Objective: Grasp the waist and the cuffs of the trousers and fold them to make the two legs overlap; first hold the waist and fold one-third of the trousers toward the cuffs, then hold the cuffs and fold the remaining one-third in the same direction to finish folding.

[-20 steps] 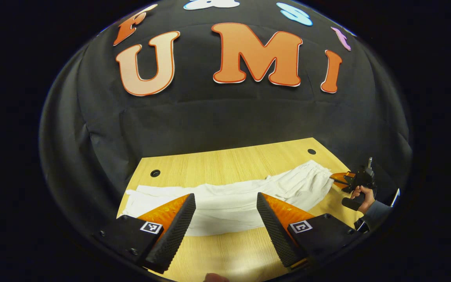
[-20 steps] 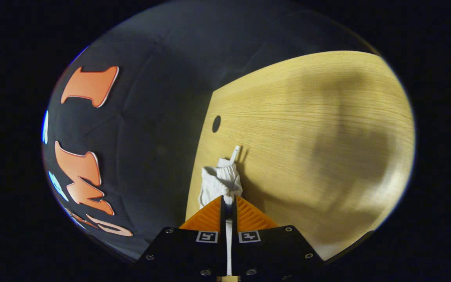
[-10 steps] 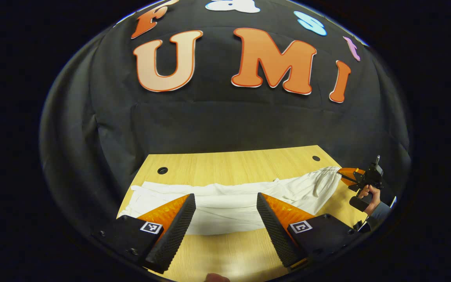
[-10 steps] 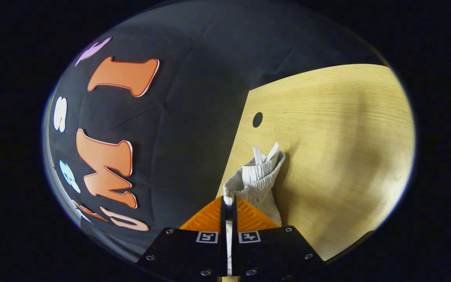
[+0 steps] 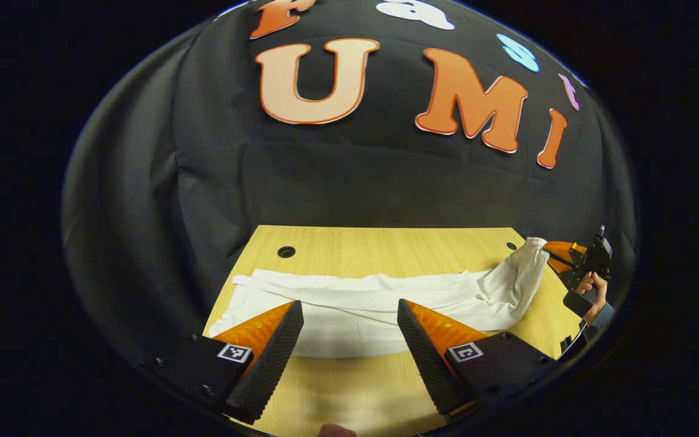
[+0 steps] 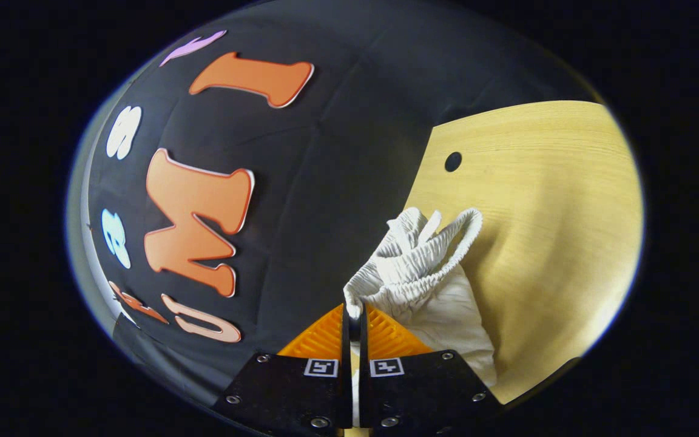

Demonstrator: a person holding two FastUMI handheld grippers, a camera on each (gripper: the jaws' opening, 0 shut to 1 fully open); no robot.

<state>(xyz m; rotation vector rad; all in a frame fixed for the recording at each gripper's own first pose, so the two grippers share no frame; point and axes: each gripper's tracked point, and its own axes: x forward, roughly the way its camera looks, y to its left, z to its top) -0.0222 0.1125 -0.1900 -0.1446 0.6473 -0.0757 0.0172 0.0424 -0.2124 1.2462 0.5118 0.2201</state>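
Left gripper [image 5: 349, 340]: fingers spread wide, holding nothing, hovering over the near table edge.
Table [image 5: 386, 240]: pale wood, with cable holes near the far corners; a bare strip lies between the left fingers.
Trousers [image 5: 349, 309]: white, laid lengthwise across the table just beyond the left fingertips; the legs run off past the left finger and the seat past the right finger.
Cuffs [image 5: 246, 288]: lying flat beyond the left finger, untouched.
Waist [image 6: 413, 261]: elastic, gathered band with a drawstring, lifted off the table just ahead of the right fingers.
Right gripper [image 6: 354, 318]: fingers closed together on a pinch of the waistband; in the left gripper view it appears far off past the right finger [image 5: 559, 255].
Hand [image 5: 592, 291]: around the right gripper's handle.
Handling, judged: light, limp cloth; it sags between holds and creases readily, not fragile, little slip on ribbed pads.
Grasp points, judged: the thick elastic band at the waist; the hem edge at the cuffs, taking both layers.
Stage, judged: waist raised, leg-overlap fold not yet made.
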